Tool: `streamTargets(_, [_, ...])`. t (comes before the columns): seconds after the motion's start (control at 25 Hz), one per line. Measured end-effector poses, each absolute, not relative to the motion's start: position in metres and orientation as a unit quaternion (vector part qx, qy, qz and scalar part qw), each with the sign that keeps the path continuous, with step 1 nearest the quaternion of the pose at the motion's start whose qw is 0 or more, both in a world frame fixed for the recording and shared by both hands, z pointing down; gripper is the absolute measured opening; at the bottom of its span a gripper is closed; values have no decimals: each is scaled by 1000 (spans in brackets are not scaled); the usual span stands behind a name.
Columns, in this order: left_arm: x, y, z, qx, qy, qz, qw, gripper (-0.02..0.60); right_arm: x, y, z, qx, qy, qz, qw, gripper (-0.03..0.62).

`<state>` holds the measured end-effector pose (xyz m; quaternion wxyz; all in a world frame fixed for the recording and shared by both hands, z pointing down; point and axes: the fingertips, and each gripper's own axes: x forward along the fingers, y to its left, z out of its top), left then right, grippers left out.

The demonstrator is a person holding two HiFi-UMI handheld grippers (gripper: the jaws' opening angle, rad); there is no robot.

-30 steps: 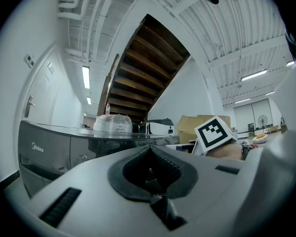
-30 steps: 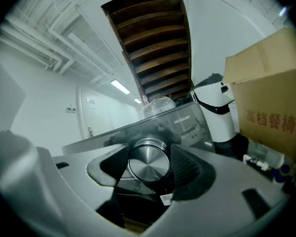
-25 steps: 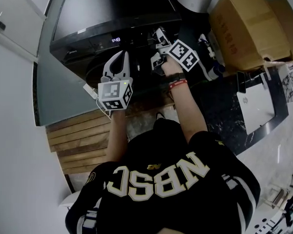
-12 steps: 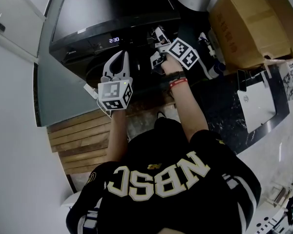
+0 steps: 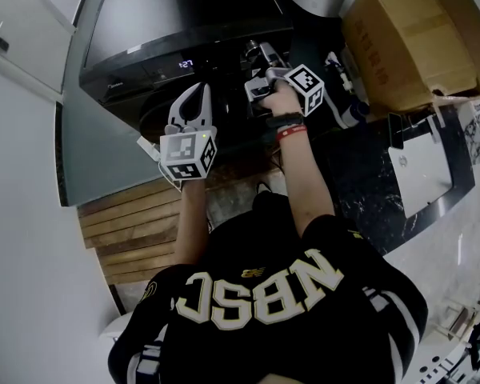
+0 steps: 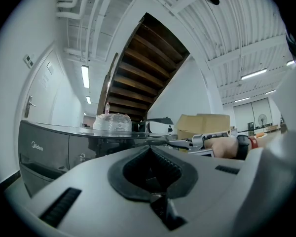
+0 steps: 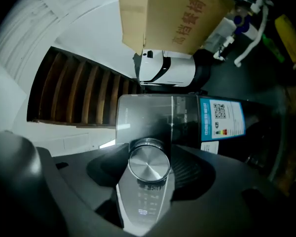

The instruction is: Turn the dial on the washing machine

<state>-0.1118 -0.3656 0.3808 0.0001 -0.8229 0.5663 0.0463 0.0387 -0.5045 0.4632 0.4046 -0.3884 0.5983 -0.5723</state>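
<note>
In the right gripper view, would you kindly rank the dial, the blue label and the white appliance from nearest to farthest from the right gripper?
1. dial, clamped between the jaws, low centre.
2. blue label, up and to the dial's right.
3. white appliance, at the back, above centre.

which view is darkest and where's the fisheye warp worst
Right gripper view is darkest, near-black around the dial, whose brushed face catches a sheen. Left gripper view is brightest, with the heaviest fisheye bending the ceiling and black corners. Head view is evenly lit.
</note>
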Motion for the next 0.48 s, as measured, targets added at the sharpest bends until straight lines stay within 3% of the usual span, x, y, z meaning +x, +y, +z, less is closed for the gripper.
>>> streamTargets(0.48, [-106,-353,379,-822,569,41,2,14,37,-505,462,-389,617,-568,381,276])
